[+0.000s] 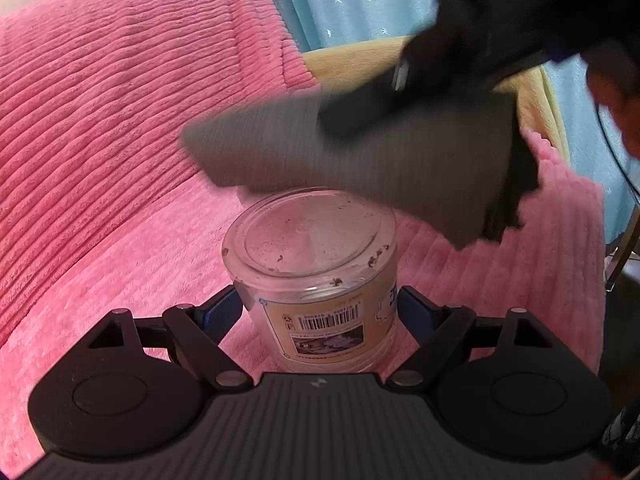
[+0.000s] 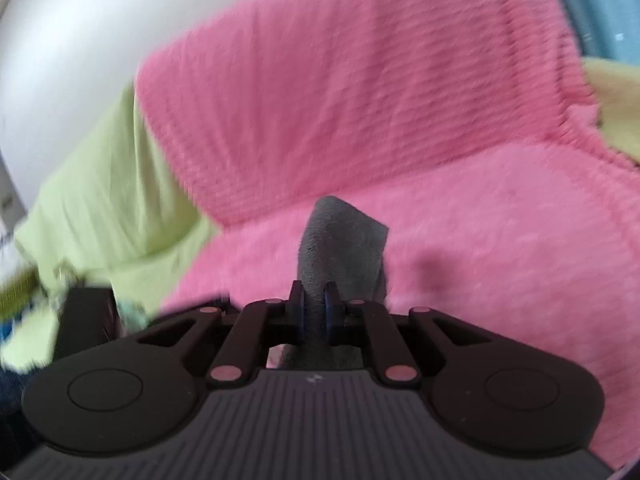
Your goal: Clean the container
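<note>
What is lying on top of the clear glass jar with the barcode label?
Brown crumbs are scattered on the upturned face of the clear glass jar. A folded grey cloth hangs above its far edge and hides that part, so contact there cannot be judged.

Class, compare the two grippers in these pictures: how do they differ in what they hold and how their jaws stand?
The left gripper has its jaws spread wide around a clear jar; the right gripper has its jaws pinched close on a grey cloth. The left one holds something rigid and dirt-specked, the right one something soft and folded. Both are black with blue pads, over a pink blanket.
</note>
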